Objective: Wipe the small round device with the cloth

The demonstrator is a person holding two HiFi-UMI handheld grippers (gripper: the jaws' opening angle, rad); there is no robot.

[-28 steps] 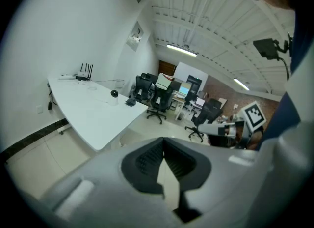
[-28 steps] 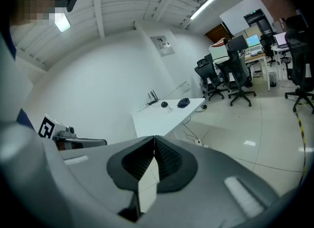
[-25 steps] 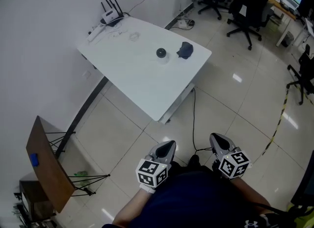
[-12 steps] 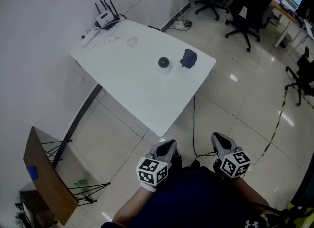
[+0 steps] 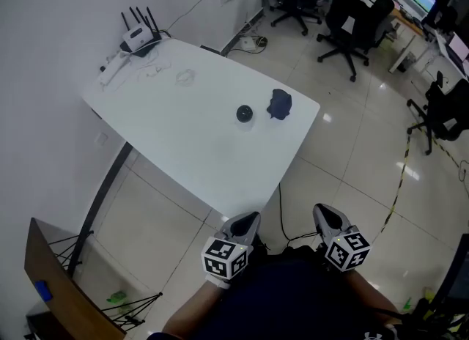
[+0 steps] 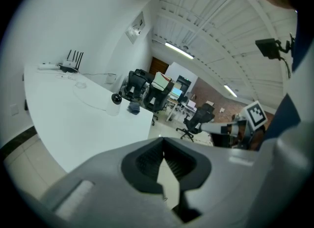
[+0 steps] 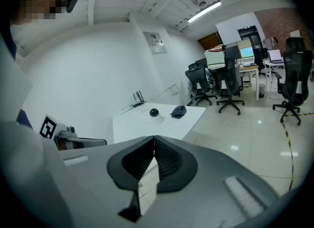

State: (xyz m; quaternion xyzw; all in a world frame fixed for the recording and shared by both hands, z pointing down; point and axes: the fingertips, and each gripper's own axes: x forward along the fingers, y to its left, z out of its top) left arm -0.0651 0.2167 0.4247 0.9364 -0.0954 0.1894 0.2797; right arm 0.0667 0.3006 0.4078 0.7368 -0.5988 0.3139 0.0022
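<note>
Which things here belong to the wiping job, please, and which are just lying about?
For the job: device, cloth, table.
Lying about: router, chairs.

Left gripper [image 5: 245, 223], right gripper [image 5: 328, 217]: jaws closed, empty, side by side.

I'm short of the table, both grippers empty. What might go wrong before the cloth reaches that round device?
A black cable trails over the floor between you and the table; it may catch a foot. The cloth lies near the table's corner, so a clumsy grab may push it off. The left gripper and right gripper are both shut; reaching without opening the fingers may knock the small round device over.
</note>
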